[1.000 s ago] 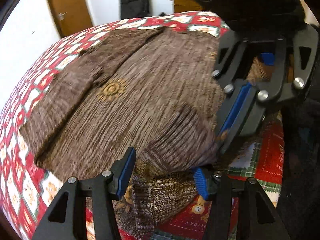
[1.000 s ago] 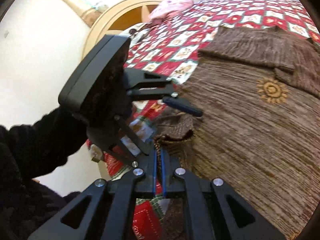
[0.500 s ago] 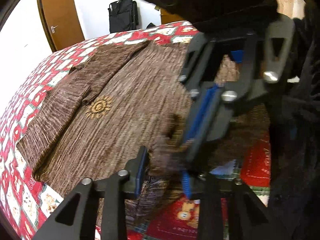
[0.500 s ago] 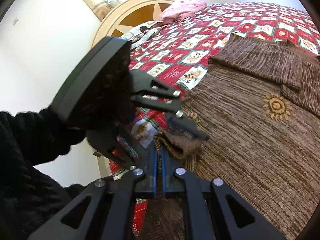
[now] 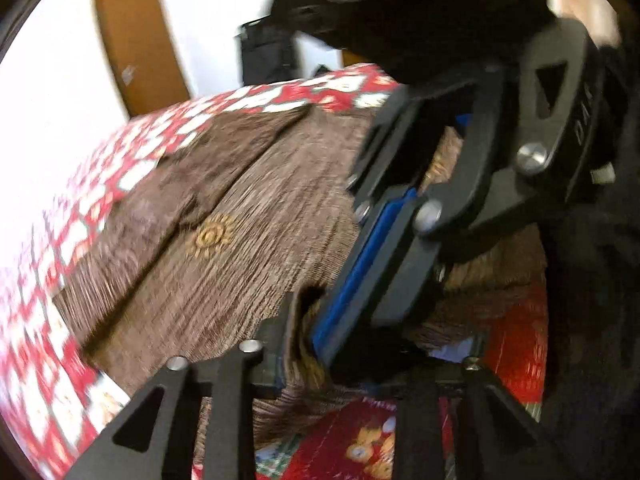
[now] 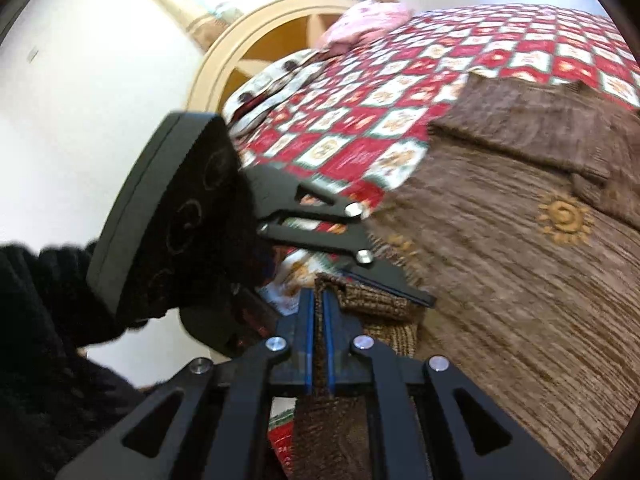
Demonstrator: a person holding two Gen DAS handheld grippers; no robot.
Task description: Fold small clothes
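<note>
Here, on the bed [image 6: 420,92], I have my right gripper [image 6: 318,316] clamped on the brown sweater [image 6: 520,300] hem, while my left gripper [image 5: 308,356] has just closed on the same bunched edge alongside. Next, probably, lift both and carry the hem forward.

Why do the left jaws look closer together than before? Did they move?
Yes. The left gripper has just been closing its jaws inward on the bunched corner of the brown sweater.
</note>
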